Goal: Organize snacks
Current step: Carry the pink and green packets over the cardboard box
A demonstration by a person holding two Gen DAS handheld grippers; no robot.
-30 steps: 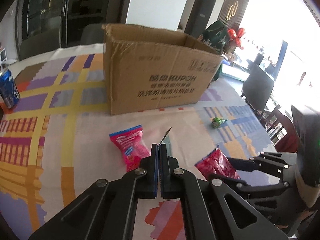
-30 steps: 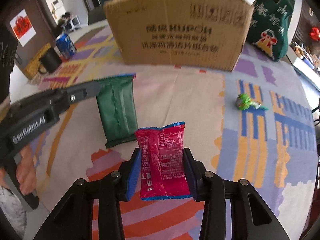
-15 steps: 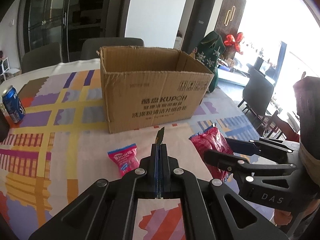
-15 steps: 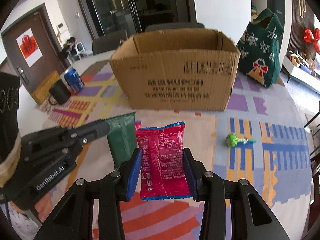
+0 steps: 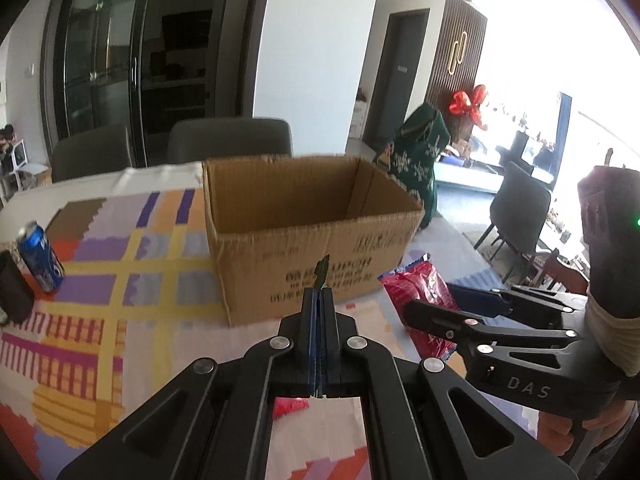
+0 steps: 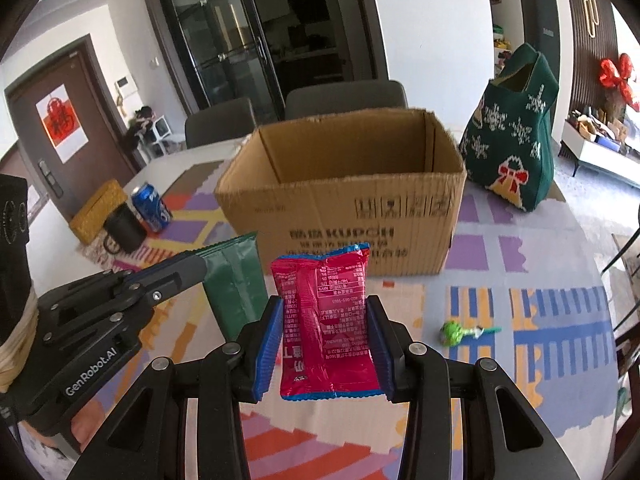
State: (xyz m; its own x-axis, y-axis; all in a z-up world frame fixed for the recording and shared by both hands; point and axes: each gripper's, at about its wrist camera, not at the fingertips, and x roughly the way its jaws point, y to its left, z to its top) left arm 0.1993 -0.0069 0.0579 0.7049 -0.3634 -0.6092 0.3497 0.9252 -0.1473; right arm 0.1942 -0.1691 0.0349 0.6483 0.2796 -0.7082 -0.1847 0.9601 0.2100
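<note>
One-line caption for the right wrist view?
Right gripper holds a red snack packet before the open cardboard box; left gripper alongside grips a green packet.

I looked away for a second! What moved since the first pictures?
Both hand-held grippers lifted up from the table toward the cardboard box, so its open top now shows. The left hand-held gripper carried the green packet up; the right hand-held gripper carried the red packet. Nothing was let go. The box, blue can and green candy stayed put.
</note>
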